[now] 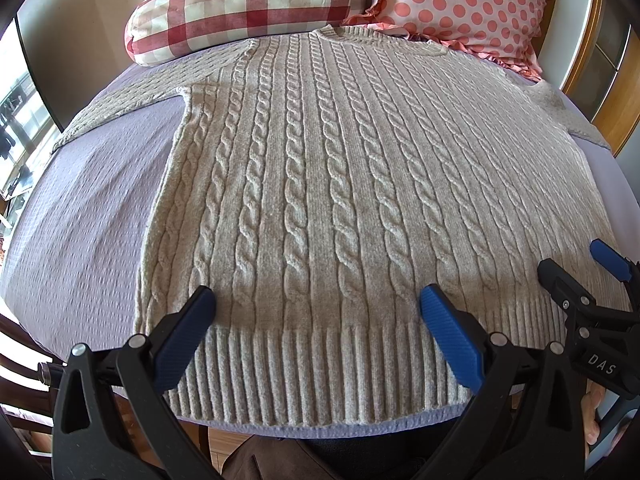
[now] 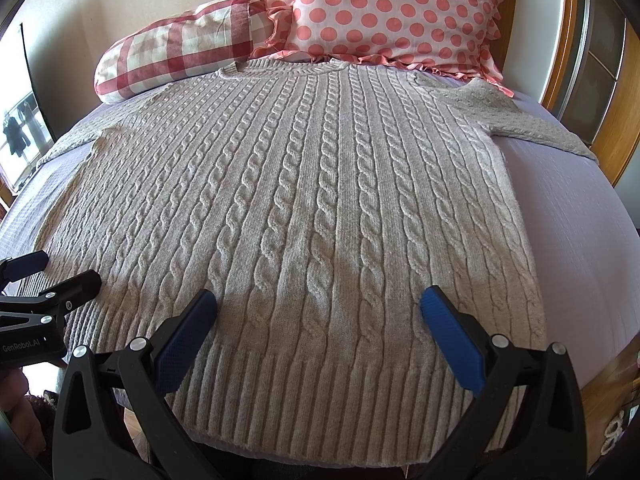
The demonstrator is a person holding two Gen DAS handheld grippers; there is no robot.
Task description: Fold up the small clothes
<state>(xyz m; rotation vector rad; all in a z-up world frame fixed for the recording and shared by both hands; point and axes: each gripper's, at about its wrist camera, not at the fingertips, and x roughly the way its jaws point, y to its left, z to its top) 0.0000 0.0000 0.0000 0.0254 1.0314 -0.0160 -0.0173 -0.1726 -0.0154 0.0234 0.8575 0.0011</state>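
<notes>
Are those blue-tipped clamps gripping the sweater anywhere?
No. Left gripper and right gripper are both open above the beige cable-knit sweater, holding nothing.

A bed point(image 2: 580, 240) covered in a pale lilac textured sheet fills the room's middle. At its head edge lie a red-and-cream checked bolster point(image 2: 176, 60) and a frilled pink polka-dot pillow point(image 2: 392, 8), against a plain cream wall point(image 2: 120, 4). Wooden-framed panels point(image 2: 604, 80) stand past the right edge. Daylight comes through a window point(image 1: 20, 128) beyond the left edge.
</notes>
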